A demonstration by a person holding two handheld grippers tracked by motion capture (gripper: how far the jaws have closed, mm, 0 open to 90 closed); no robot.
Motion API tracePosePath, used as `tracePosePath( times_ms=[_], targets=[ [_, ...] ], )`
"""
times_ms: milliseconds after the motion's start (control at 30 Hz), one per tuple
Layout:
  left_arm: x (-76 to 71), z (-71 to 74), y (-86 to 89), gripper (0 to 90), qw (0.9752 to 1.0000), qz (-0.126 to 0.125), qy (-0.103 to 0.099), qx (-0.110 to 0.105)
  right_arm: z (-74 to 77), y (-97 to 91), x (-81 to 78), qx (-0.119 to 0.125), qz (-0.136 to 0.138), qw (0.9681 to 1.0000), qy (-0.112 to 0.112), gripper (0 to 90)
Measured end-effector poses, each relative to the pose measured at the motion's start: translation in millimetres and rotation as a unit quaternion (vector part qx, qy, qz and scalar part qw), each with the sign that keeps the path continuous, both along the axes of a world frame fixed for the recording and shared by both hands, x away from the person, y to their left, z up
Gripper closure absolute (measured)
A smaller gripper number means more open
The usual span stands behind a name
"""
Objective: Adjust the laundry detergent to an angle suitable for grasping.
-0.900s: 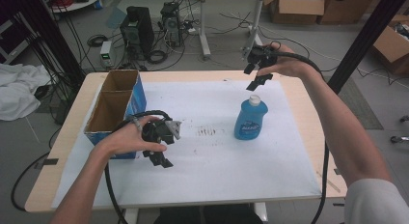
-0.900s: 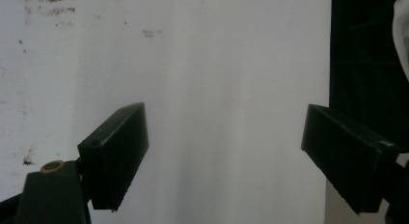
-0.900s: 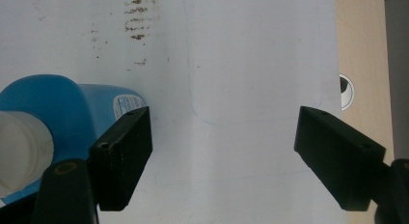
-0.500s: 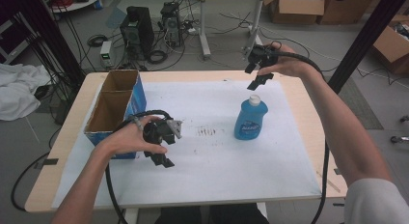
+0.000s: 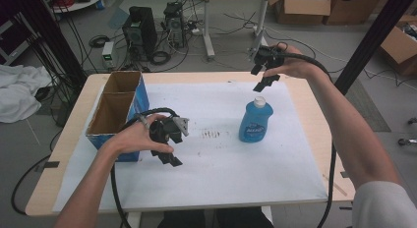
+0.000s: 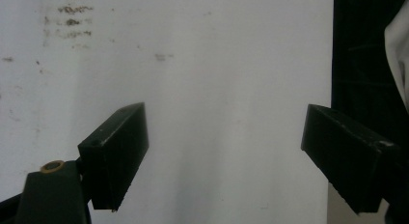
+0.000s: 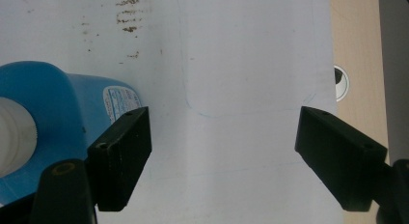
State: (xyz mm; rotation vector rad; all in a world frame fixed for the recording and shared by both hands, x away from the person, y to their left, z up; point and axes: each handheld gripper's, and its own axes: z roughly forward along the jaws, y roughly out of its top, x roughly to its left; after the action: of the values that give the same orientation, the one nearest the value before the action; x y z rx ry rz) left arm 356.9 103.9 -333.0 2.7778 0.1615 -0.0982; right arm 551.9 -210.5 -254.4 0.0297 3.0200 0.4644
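Box [image 5: 118, 107] first, far left of the table: open cardboard with a blue side, two compartments, both look empty from the high view. Just right of it the left gripper [image 5: 169, 156] hangs low over the white sheet [image 5: 221, 164], jaws spread wide with nothing between them, only paper under them.

Bottle [image 5: 255, 122] is the thing to go for, I'd say: blue dish soap, white cap [image 5: 259, 101], standing upright right of centre on the sheet. The right gripper [image 5: 263, 78] hovers just beyond it on the far side, jaws released and empty, and in the right gripper view the bottle [image 7: 58, 122] sits off to the left of the gap, not between the jaws.

My tip: slide sideways until the body is centred in the gap, drop below the cap, then squeeze the flat sides. It's tall, so a nudge might tip it.
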Motion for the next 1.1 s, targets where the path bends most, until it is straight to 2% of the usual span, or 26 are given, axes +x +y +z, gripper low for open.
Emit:
tracePosePath(
  times_ms=[33, 233, 467, 600, 633, 667, 833, 900, 967, 1100],
  targets=[
    [2.5, 0.8, -2.4, 17.4, 1.0, 0.004, -0.002, -0.008, -0.9, 0.1, 0.0, 0.0, -0.001, 1.0, -0.002, 20.5],
    [11.4, 5.8, -12.9, 17.4, 0.9997, 0.008, -0.01, -0.023, -3.1, 1.8, -0.5, 0.001, 0.001, 1.0, -0.001, 20.4],
    [27.9, 15.4, -35.9, 17.1, 0.9982, 0.017, -0.027, -0.05, -3.0, 4.6, -1.4, 0.001, 0.004, 1.0, -0.002, 20.5],
    [39.2, 20.0, -49.0, 17.1, 0.9959, 0.021, -0.022, -0.085, -3.2, 4.6, -0.9, 0.002, 0.005, 1.0, -0.002, 20.5],
    [45.9, 21.6, -55.6, 17.0, 0.9949, 0.02, -0.022, -0.097, -3.1, 4.3, -1.1, 0.0, 0.003, 1.0, -0.002, 20.5],
    [45.9, 21.6, -55.6, 17.0, 0.9949, 0.02, -0.022, -0.097, -3.1, 4.3, -1.1, 0.0, 0.003, 1.0, -0.002, 20.5],
    [64.2, 24.6, -73.7, 16.9, 0.9935, 0.025, -0.025, -0.109, -2.8, 3.6, -0.5, 0.002, 0.002, 1.0, -0.003, 20.3],
    [70.6, 24.0, -80.7, 16.9, 0.9922, 0.029, -0.025, -0.118, -3.0, 3.6, -0.1, 0.003, 0.002, 1.0, -0.002, 20.3],
    [76.4, 21.8, -87.5, 16.8, 0.9907, 0.033, -0.022, -0.13, -3.7, 3.7, 0.7, 0.003, 0.002, 1.0, -0.002, 20.3],
    [85.0, 14.2, -102.0, 16.7, 0.9893, 0.037, -0.02, -0.14, -5.7, 4.0, 2.0, -0.002, 0.001, 1.0, 0.0, 20.3]
  ],
)
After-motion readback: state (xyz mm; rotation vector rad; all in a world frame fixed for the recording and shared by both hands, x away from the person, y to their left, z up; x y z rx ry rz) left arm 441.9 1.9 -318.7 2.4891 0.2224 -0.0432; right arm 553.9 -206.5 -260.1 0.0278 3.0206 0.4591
